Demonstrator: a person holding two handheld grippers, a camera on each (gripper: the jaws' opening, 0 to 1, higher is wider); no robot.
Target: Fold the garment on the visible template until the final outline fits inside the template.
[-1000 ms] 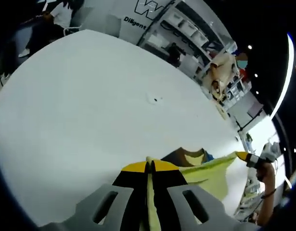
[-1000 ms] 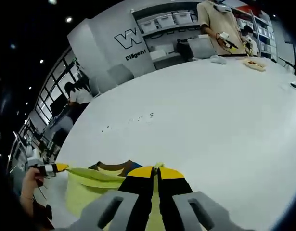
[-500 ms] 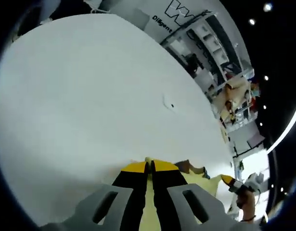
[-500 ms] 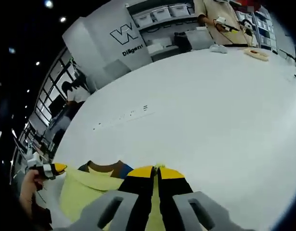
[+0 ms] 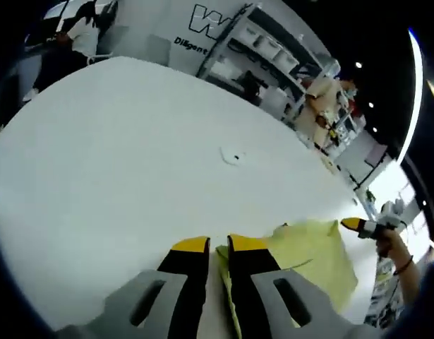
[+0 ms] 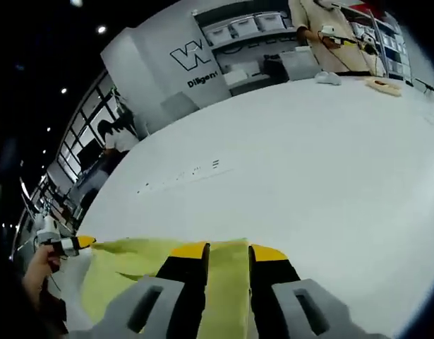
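Yellow cloth of the garment (image 5: 312,254) lay on the white surface (image 5: 118,162), stretching right from my left tool (image 5: 211,245), whose jaws stood parted, gripping nothing. In the right gripper view, my right tool (image 6: 227,248) stood open astride the garment's edge, cloth running left.
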